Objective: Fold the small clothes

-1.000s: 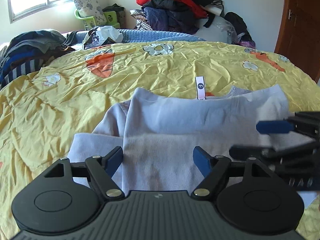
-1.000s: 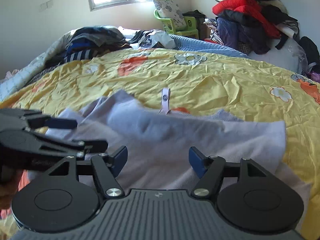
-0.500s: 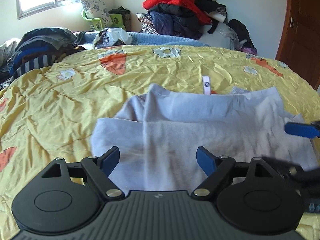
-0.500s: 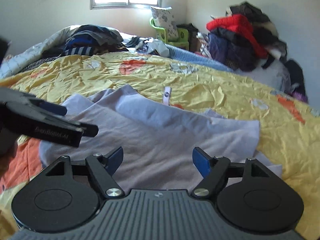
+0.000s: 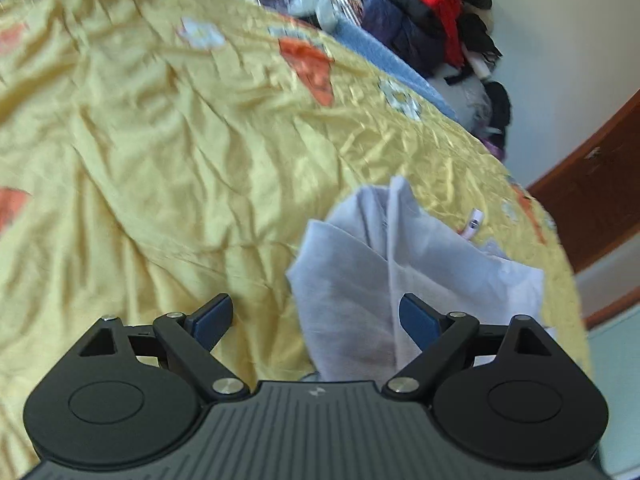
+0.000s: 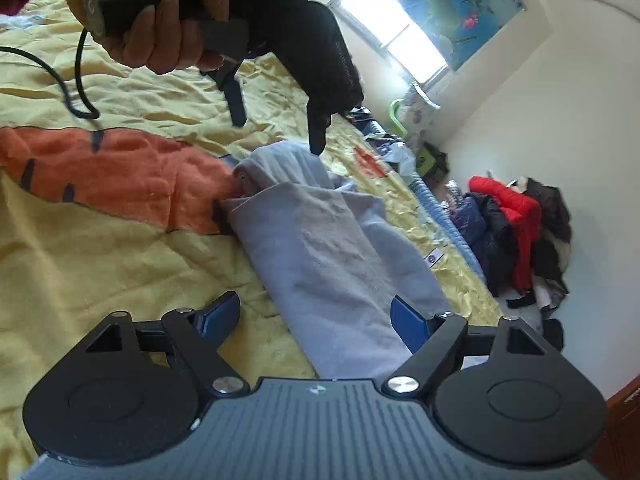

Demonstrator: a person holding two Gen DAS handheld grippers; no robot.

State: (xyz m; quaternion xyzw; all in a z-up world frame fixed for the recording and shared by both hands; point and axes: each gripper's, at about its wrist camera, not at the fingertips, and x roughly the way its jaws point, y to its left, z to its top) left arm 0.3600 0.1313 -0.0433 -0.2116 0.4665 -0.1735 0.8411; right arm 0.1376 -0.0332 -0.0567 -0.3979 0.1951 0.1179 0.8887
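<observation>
A pale lilac garment [image 5: 400,280] lies partly folded on the yellow bedspread [image 5: 160,160]; it also shows in the right wrist view [image 6: 320,248]. A white neck label [image 5: 472,226] sticks out at its far edge. My left gripper [image 5: 316,316] is open over the garment's left edge, holding nothing. In the right wrist view the left gripper [image 6: 276,128] hangs open just above the garment's far end. My right gripper [image 6: 316,314] is open over the garment's near end, empty.
A heap of red and dark clothes [image 5: 432,20] is piled beyond the bed by the white wall; it also shows in the right wrist view [image 6: 516,232]. A brown wooden door [image 5: 592,200] stands at the right. A window [image 6: 392,20] is at the back.
Both grippers have swung and tilted sharply; the views rotated. The left gripper moved to the garment's left edge, the right to its near end. Both stayed open.
</observation>
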